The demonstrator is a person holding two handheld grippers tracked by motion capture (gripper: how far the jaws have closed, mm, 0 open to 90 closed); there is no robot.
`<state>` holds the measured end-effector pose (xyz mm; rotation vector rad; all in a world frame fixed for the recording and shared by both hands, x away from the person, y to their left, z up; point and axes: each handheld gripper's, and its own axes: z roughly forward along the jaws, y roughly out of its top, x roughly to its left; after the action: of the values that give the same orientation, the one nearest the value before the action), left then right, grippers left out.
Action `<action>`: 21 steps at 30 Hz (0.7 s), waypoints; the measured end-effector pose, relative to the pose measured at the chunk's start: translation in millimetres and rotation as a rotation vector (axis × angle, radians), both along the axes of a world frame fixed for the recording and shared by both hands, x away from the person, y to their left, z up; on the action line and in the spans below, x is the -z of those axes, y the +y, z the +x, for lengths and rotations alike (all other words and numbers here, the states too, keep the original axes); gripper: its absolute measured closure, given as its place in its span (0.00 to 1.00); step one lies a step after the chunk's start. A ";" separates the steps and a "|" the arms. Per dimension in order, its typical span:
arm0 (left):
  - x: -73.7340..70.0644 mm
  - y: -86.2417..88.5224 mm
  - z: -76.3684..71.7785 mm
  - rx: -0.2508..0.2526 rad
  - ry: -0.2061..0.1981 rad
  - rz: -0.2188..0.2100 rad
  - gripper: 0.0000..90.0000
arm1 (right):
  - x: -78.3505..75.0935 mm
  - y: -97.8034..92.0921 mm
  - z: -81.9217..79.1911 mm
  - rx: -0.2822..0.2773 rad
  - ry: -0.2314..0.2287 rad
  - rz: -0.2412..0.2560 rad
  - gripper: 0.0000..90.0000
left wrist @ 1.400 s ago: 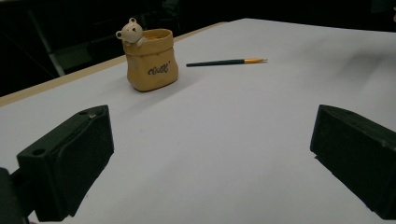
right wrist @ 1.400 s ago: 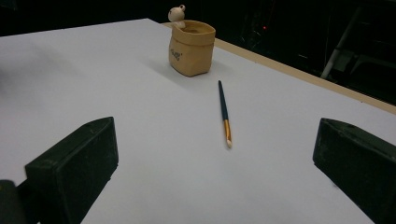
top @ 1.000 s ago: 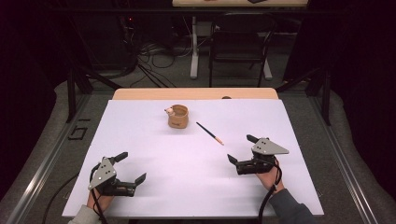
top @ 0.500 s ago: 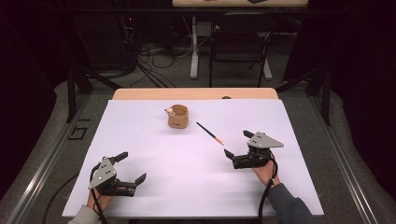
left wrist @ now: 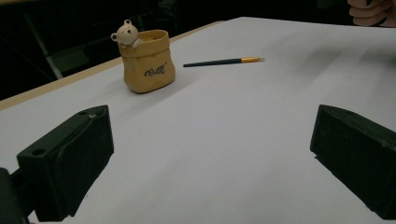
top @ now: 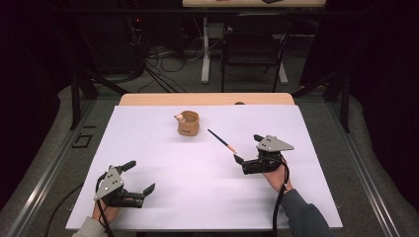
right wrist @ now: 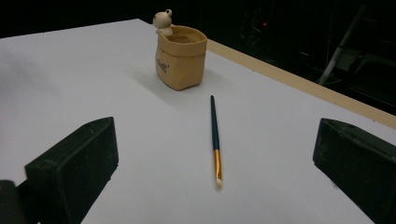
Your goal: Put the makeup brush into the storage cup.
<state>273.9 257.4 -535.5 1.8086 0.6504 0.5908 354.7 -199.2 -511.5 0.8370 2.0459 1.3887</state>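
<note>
Two grippers, both spread wide and empty, low over white table [top: 163, 148]; right gripper [top: 248, 148] nearest the work, left gripper [top: 141, 177] far back at 7 o'clock of table. Likely step: picking up paintbrush [top: 221, 140], perhaps for tan bear pot [top: 188, 123]. Best done by advancing straight, straddling the dark handle crosswise, closing gently near mid-length, lifting level. Seen along right jaws: brush lying dead ahead at 12 o'clock, pale tip nearest, between the jaw lines but untouched; pot beyond at 11 o'clock.
</note>
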 end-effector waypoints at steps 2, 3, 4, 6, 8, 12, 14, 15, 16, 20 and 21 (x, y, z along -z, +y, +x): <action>0.0 0.0 0.1 0.001 0.000 0.001 0.00 | 0.0 0.9 2.0 0.001 0.002 0.002 0.00; 0.0 -0.1 0.1 0.001 0.000 0.000 0.00 | 0.1 1.5 3.0 0.002 0.005 0.002 0.00; 0.0 -0.3 0.2 0.002 0.000 0.000 0.00 | 0.2 2.1 4.2 0.003 0.010 -0.001 0.00; 0.0 -0.3 0.2 0.002 0.000 0.000 0.00 | 0.4 3.0 6.0 -0.001 0.017 -0.004 0.00; 0.2 -0.4 0.4 0.002 0.003 0.000 0.00 | 0.7 4.2 8.1 0.003 0.020 -0.008 0.00; 0.1 -0.6 0.4 0.003 0.003 -0.001 0.00 | 2.4 6.7 11.0 -0.003 0.028 -0.025 0.00; 0.1 -0.7 0.4 0.004 0.004 -0.001 0.00 | 3.3 8.8 12.0 0.001 0.027 -0.033 0.01; 0.1 -0.8 0.3 0.004 0.004 -0.002 0.00 | 3.4 10.6 13.7 0.008 0.020 -0.040 0.01; 0.1 -0.8 0.3 0.004 0.004 -0.002 0.00 | 3.4 10.6 13.7 0.008 0.020 -0.040 0.01; -0.3 -0.2 -0.1 0.010 0.000 -0.014 0.00 | 1.8 14.5 20.9 0.005 0.041 -0.039 0.01; -0.1 -0.4 0.2 0.011 0.003 -0.013 0.00 | 1.1 15.1 23.2 0.006 0.046 -0.037 0.01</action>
<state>274.1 257.1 -535.4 1.8001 0.6447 0.5761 377.8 -184.2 -512.5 0.8659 2.0953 1.3364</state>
